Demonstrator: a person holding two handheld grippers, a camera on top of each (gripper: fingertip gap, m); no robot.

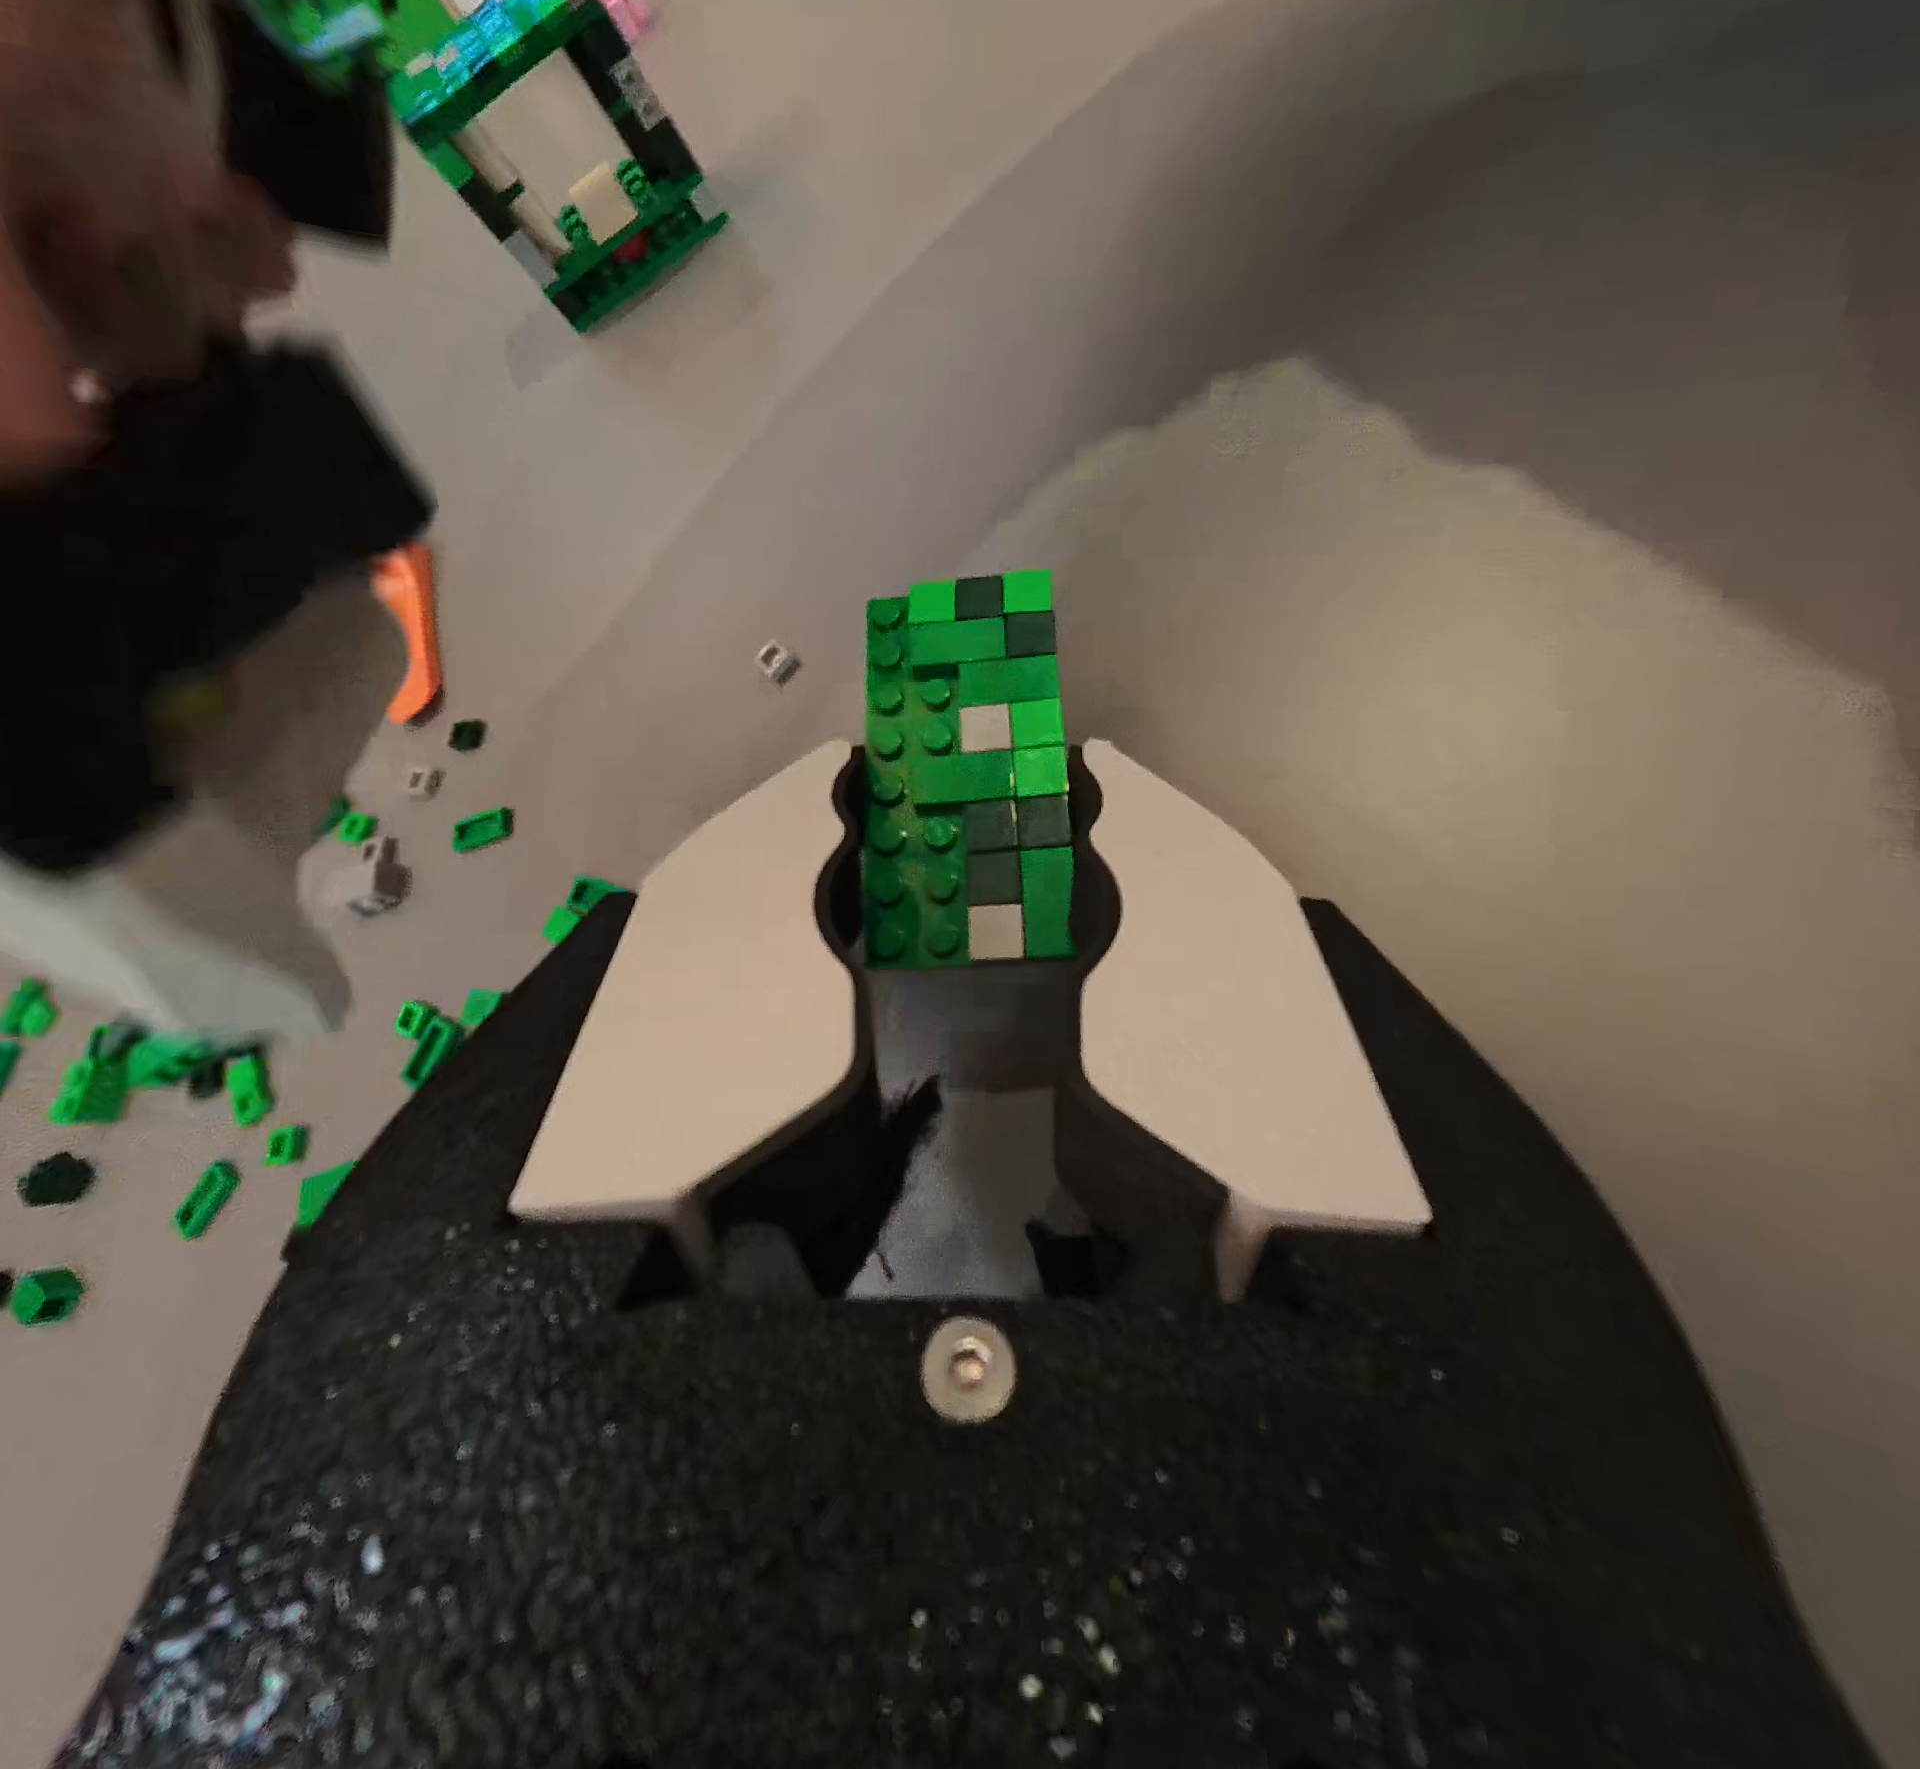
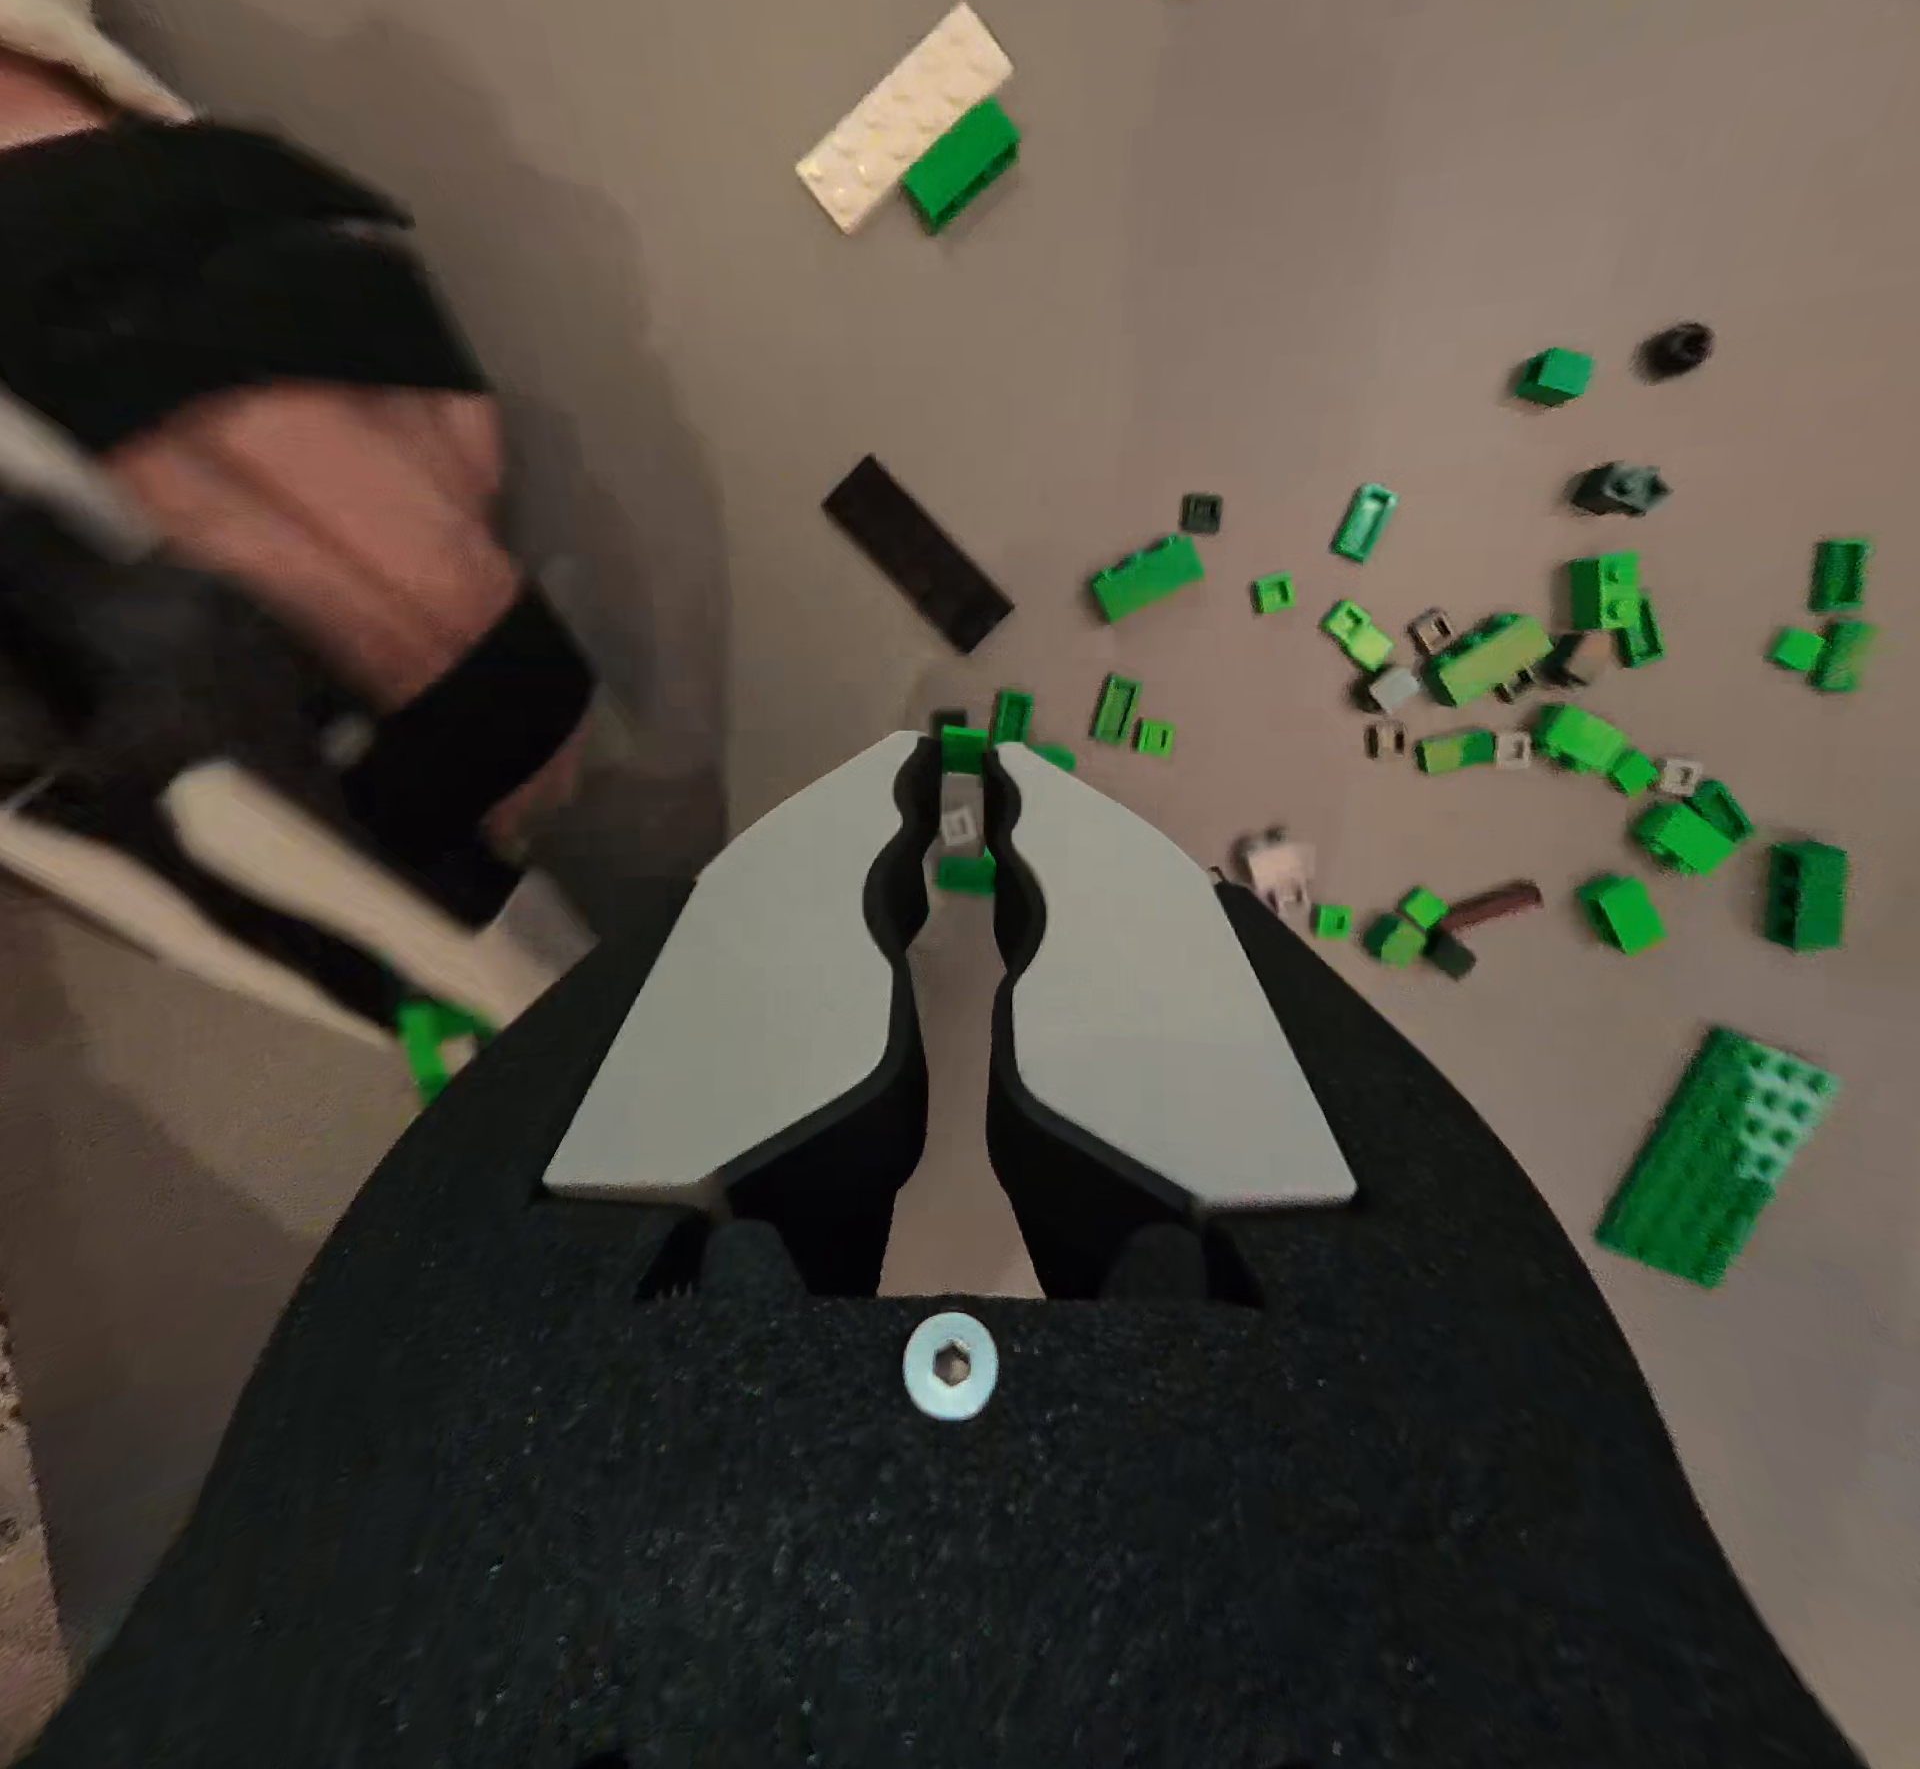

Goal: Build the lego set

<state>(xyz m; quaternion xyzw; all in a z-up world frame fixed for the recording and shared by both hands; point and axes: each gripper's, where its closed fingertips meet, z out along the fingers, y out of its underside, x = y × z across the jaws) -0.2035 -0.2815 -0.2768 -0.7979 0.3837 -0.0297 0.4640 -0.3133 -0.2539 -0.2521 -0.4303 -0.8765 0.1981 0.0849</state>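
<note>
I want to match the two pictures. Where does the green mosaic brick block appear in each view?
Left wrist view: centre, clamped between the left tongs, green mosaic brick block.
Right wrist view: not recognisable.
Shared landmark: scattered loose green bricks on the grey table.

Green lego slab (white-flecked) wedged between fingers.

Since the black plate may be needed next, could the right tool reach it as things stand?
Probably not yet: the right tool already pinches a small green brick at its tips. The black plate lies flat just beyond, with bare table around it.
</note>
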